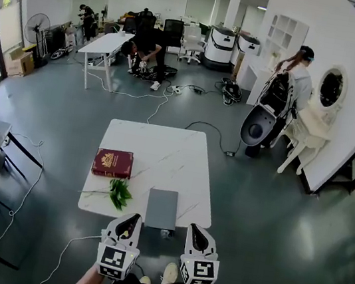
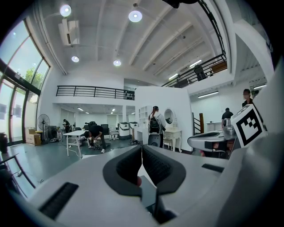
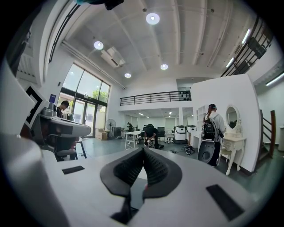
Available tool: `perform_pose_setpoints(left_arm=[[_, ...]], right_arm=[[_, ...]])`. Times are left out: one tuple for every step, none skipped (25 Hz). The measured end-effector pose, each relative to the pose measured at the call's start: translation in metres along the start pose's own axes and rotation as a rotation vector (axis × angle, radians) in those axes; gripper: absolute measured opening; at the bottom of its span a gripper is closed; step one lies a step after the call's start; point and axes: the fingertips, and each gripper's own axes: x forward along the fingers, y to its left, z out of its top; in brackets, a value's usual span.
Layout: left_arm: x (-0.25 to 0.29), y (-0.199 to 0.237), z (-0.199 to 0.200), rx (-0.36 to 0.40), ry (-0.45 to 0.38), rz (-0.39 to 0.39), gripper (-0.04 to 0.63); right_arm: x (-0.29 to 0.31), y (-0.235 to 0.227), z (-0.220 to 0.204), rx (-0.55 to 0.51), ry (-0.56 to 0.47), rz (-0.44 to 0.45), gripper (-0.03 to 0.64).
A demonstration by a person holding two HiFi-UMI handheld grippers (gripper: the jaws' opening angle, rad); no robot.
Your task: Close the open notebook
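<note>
A grey notebook (image 1: 162,208) lies flat on the white marble table (image 1: 162,155), at the near edge, showing one plain grey face. My left gripper (image 1: 130,218) and right gripper (image 1: 195,229) hover side by side just short of that edge, one on each side of the notebook and touching nothing. In the left gripper view the dark pads (image 2: 128,166) meet at the tips, and the left gripper (image 2: 142,148) is shut and empty. The right gripper (image 3: 143,150) is likewise shut with its pads (image 3: 157,170) together. Both point out over the table, almost level.
A maroon book (image 1: 112,163) with gold print lies closed at the table's left, with a green leafy sprig (image 1: 118,193) just in front of it. A cable (image 1: 24,193) runs over the floor on the left. People stand and crouch at the room's far end.
</note>
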Motion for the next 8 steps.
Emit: perform_pose_setpoints(left_arm=[[0.0003,-0.0008,-0.0002,0.000,-0.001,-0.002,0.025],[0.0001,-0.0016,-0.0002,0.000,-0.001,-0.003,0.025],[-0.0004,-0.0023,-0.0004,0.000,-0.002,-0.002,0.025],[-0.0011,-0.0029,-0.0014,0.001,-0.003,-0.002,0.025],[-0.0017,-0.0034,-0.0023,0.001,-0.003,-0.002,0.025],[-0.0023,-0.0039,-0.0022,0.002,-0.002,-0.002,0.025],[-0.0029,-0.0041,-0.0018,0.003,-0.001,-0.002,0.025],[-0.0035,-0.0043,-0.0013,0.003,0.000,-0.001,0.025]], right_arm=[[-0.0001,-0.0003,-0.0001,-0.001,0.000,0.000,0.015],[-0.0007,-0.0006,-0.0003,-0.001,-0.001,0.000,0.015],[-0.0016,-0.0008,-0.0005,-0.001,-0.002,0.000,0.015],[-0.0026,-0.0010,-0.0005,-0.001,-0.003,-0.001,0.015],[-0.0036,-0.0011,-0.0004,-0.001,-0.004,-0.002,0.015],[-0.0043,-0.0012,0.0000,-0.001,-0.004,-0.002,0.015],[-0.0050,-0.0012,0.0006,-0.001,-0.005,-0.003,0.015],[-0.0055,-0.0012,0.0012,-0.001,-0.005,-0.003,0.015]])
